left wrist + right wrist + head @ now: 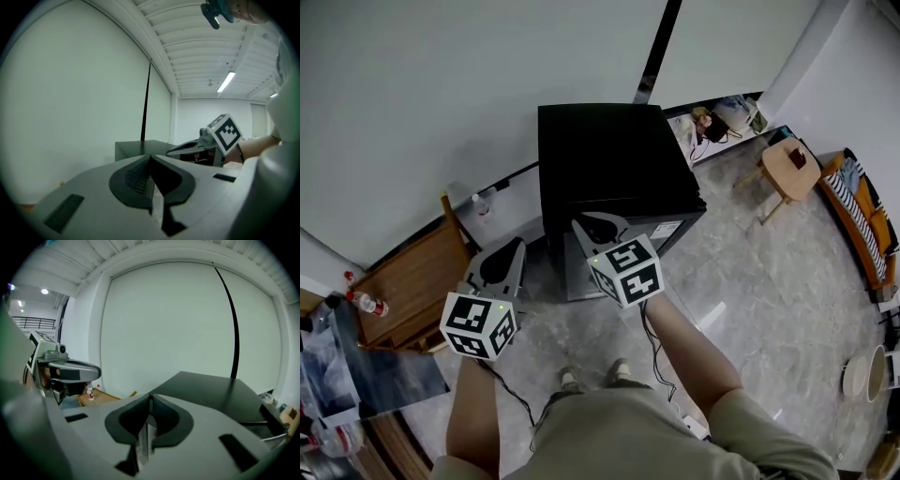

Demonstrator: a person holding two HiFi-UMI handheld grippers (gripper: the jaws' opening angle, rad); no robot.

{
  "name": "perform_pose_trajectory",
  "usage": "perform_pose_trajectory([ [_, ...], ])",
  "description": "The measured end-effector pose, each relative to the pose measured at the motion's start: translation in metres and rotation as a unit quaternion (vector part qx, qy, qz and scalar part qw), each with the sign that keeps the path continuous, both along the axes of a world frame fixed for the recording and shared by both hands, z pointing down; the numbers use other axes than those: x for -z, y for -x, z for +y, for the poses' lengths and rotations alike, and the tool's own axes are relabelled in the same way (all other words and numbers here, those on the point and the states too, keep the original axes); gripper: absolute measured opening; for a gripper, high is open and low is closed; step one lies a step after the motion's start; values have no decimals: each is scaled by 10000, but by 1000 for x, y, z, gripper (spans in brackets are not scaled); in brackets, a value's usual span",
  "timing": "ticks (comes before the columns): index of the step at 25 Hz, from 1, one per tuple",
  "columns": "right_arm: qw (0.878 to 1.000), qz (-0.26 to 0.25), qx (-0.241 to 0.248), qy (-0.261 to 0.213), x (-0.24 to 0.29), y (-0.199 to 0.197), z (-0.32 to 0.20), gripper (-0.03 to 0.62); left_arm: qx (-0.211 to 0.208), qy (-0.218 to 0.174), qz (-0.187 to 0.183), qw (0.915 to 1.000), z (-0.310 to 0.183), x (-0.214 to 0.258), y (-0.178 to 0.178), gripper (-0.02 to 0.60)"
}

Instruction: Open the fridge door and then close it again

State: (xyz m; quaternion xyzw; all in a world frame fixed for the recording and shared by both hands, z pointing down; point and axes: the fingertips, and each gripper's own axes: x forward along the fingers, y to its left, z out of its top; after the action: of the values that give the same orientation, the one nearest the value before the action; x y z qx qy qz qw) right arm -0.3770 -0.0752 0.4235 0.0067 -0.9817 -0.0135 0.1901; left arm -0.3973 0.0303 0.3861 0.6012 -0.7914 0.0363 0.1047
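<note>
Head view, nearest: the person's shoes (569,379) on grey marble floor, forearms reaching forward.

Left gripper (521,242) and right gripper (575,223) are held side by side, apart, both aimed at the black fridge (614,155).
- Left tip sits left of the fridge.
- Right tip overlaps its upper front edge; contact cannot be told.

Each gripper's own view shows its jaws pressed together, with nothing between them.

The fridge stands against the white wall, door closed.

Seen in one view only:
- Left gripper view: a ceiling strip light (226,81).
- Right gripper view: a bottle (90,393) close up on the wooden table (101,398), to the left.
- Head view: a round stool (789,169), far right.
</note>
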Motion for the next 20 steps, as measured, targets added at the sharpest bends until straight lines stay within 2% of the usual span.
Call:
perform_pose_trajectory([
  [8,9976,-690,19,-83,83,-59,1,3,-39,-201,-479,9986,-4,53,-32,8],
  [13,9937,-1111,-74,-116,121,-103,-3,0,-67,-502,-546,9972,-6,81,-59,8],
  [20,9898,-1393,-277,-133,149,-164,-15,-2,-166,-647,-680,9954,-10,105,-99,8],
])
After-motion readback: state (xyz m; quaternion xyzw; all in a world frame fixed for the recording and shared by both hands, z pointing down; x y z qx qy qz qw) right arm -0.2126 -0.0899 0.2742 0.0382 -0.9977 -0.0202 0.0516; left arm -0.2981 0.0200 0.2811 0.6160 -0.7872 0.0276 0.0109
